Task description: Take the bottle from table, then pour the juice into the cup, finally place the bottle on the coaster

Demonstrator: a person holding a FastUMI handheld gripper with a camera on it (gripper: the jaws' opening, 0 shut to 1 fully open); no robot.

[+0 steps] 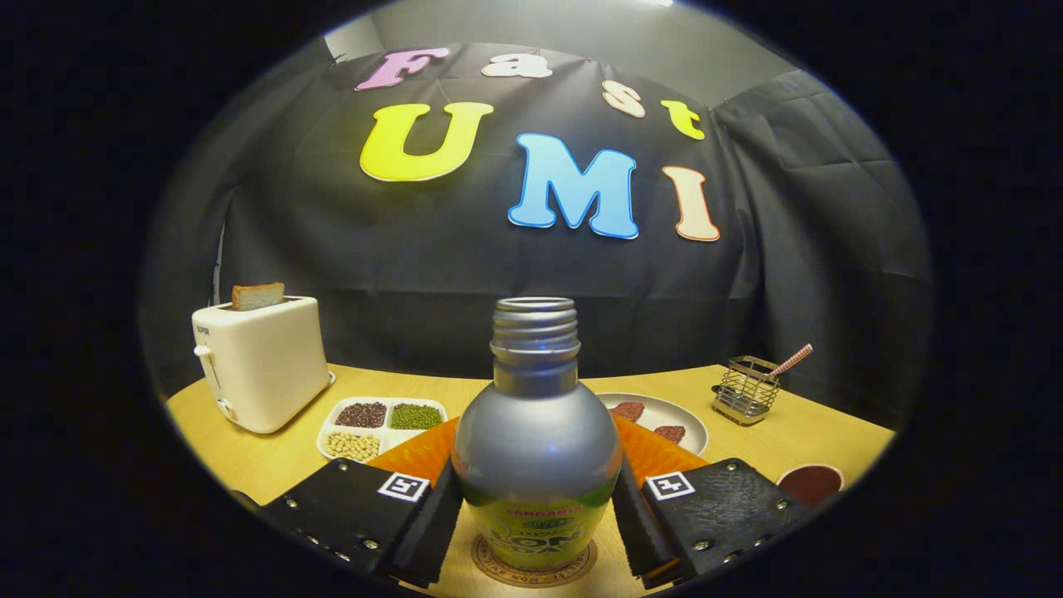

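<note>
Standing upright on the coaster point(533, 571), the bottle point(536, 448) is clamped between the hand-held gripper's point(536, 519) 2 fingers.

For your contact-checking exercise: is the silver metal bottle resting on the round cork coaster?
Touching. In the gripper view, the bottle stands upright with its base on the coaster, between the gripper fingers pressing its sides.

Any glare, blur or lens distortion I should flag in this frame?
Gripper view: strong fisheye bending of the table edge; soft highlights on the bottle between the gripper fingers, not blown out; the bottle stays sharp, and the toaster and wire holder beyond read clearly; warm, even light.
</note>
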